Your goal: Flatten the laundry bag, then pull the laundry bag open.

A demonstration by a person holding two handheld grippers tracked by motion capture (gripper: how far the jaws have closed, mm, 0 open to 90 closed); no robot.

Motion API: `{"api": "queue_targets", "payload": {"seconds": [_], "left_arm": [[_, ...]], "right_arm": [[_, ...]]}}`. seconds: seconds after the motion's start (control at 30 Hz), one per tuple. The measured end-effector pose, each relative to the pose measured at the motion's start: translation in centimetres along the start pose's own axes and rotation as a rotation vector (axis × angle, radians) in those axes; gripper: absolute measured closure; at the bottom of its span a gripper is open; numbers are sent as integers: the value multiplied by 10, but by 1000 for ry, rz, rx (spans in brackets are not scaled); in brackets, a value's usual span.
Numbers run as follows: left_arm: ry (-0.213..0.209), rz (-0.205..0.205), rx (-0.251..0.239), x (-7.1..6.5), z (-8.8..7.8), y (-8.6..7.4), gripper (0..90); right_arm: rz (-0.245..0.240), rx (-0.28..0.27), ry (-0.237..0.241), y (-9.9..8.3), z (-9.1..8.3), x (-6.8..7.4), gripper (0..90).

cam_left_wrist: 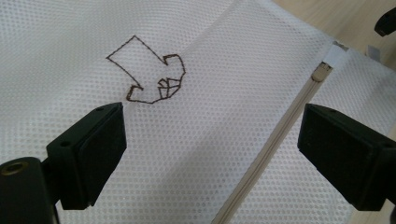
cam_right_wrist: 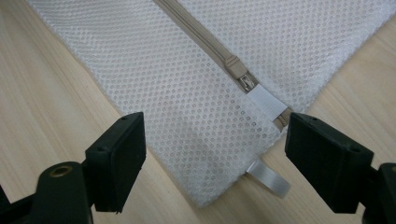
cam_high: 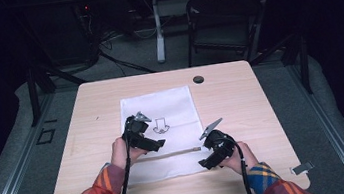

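Mesh laundry bag flat on table; both grippers (left, right) jaws apart, straddling zipper, likely preparing to unzip.

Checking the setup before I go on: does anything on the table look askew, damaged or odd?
Nothing stands out. The white mesh laundry bag lies flat on the table, its beige zipper looks closed and intact, and the embroidered arrow is unbroken.

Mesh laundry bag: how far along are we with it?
Done: the mesh laundry bag lies flat on the table, its zipper apparently closed up to the slider. In hand: nothing gripped; the left gripper and right gripper hover open over it. Left: grasping the bag or slider.
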State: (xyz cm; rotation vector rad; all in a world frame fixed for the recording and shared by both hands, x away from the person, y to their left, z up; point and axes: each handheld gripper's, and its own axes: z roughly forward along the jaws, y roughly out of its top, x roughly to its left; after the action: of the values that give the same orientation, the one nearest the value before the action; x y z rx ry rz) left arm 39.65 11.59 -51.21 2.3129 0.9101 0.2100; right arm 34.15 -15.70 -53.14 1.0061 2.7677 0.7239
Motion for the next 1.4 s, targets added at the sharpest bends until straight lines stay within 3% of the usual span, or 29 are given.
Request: {"api": "queue_targets", "payload": {"seconds": [0.17,0.27,0.4,0.5,0.63,0.77,0.97,1.13,1.3,1.4], "left_arm": [[-19,27,10,-9,7,1,81],[-35,48,11,-15,12,3,95],[-97,71,31,-21,19,4,162],[-114,79,30,-25,22,5,168],[-120,98,21,-31,24,5,179],[-162,112,28,-37,30,5,220],[-204,142,18,-48,38,7,372],[-235,189,42,-61,52,12,442],[-254,212,49,-68,63,15,515],[-272,217,41,-72,69,16,570]], "right_arm": [[4,-10,-16,0,2,-1,267],[9,-6,-32,0,5,-4,412],[27,6,-36,0,14,-8,676],[13,62,-51,0,25,-8,779],[10,58,-43,-1,25,-5,828],[1,59,-26,-2,25,-1,875],[-8,66,-1,-3,24,2,900],[-20,80,18,-3,22,2,900],[33,-54,-21,0,1,-8,900],[38,-75,-51,0,0,-12,900]]}}
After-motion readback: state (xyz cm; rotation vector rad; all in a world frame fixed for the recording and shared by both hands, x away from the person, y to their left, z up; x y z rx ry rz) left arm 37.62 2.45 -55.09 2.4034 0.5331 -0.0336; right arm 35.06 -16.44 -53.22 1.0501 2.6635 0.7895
